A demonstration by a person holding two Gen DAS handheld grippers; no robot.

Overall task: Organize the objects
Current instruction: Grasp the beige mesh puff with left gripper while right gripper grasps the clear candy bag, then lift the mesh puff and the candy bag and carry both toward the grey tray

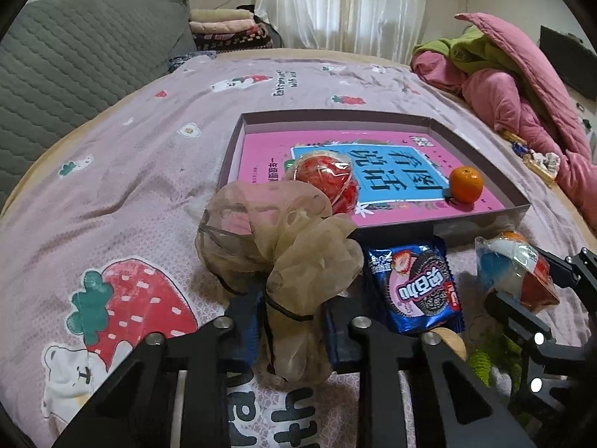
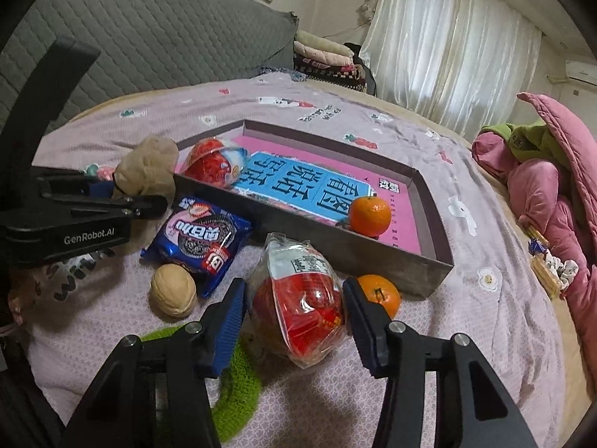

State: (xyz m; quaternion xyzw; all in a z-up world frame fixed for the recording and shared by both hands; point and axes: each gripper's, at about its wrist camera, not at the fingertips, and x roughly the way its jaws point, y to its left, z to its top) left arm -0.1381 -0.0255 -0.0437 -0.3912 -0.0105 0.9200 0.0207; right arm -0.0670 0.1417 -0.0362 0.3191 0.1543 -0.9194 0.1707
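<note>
Both grippers are picking up: the left gripper [image 1: 289,313] is pinching a beige organza scrunchie [image 1: 276,239], the right gripper [image 2: 294,311] clamping a wrapped jelly cup [image 2: 298,295]. Next, each needs lifting into the tray [image 2: 373,257] just ahead.

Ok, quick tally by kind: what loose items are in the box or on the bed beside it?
Tangerines: 2, one in the box, one outside
Red wrapped snacks: 2, one in the box, one between the right jaws
Cookie packet: 1
Walnut: 1
Beige scrunchie: 1, in the left jaws
Book: 1
Total: 8
</note>
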